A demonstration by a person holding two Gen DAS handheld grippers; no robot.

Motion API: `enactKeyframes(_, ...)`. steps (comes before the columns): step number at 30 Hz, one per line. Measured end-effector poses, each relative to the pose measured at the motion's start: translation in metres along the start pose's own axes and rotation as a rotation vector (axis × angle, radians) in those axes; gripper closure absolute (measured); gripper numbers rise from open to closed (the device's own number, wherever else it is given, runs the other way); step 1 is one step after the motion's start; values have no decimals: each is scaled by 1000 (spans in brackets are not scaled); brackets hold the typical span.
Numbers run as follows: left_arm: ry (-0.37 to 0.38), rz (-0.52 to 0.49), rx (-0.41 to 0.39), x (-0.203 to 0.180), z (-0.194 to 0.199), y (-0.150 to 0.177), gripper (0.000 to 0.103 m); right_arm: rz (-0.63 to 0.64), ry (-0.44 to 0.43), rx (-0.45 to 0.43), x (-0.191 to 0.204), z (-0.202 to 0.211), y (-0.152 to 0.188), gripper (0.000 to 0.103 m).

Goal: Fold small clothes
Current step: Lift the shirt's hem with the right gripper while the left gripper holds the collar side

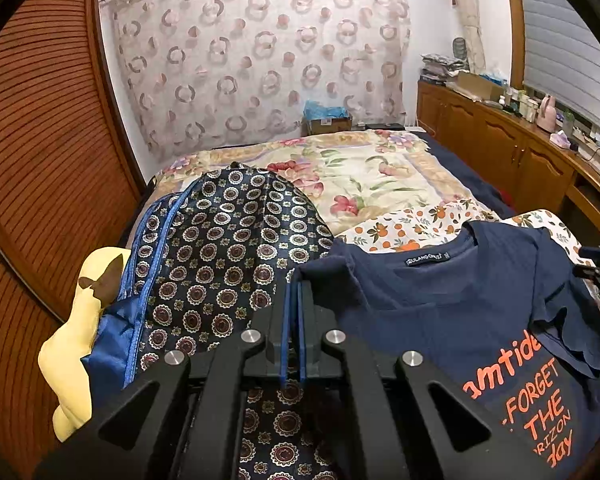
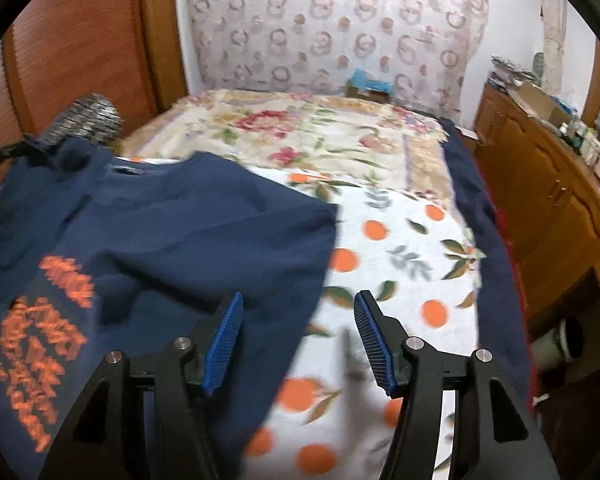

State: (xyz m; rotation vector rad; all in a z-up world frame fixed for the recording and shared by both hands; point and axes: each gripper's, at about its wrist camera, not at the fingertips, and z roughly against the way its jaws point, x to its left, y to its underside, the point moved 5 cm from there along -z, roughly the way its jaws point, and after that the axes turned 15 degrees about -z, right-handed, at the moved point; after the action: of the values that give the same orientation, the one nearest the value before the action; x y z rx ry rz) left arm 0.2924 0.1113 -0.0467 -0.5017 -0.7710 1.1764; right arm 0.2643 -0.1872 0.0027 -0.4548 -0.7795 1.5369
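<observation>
Navy cotton is pinched at the shoulder edge of the T-shirt (image 1: 440, 304) by the left gripper (image 1: 294, 288), its jaws pressed together on a thin fold in the left wrist view; so little cloth is caught that I judge it could slide out, and the patterned satin garment (image 1: 228, 256) just beside it could snag. From the right wrist view, the right gripper (image 2: 298, 316) stands wide and empty, the shirt's right edge just beside its left pad over the orange-print sheet (image 2: 412, 248), so closing there may pinch the sheet too.
</observation>
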Motion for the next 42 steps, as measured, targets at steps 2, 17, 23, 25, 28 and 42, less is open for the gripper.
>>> enactKeyframes(2,1,1,1,-1,-1,1,99,-30,-7,22,-8,-12,-4,43)
enactKeyframes(17,29,-6,-47,-17,11,2,99,-17,-17,32,0,-59,-36,57)
enactKeyframes(23,48,-20,-107,-33,43,1,99,80,-25,21,20,-48,-28,98)
enactKeyframes(25,53,-15,-129,-36,58,1,99,86,-38,-18,24,-33,-25,98)
enactKeyframes(28,54,-15,-157,-41,79,3,99,75,-54,-86,29,-8,-22,98)
enactKeyframes(42,44,23,-254,-50,171,58,99,68,-166,-276,30,131,64,98)
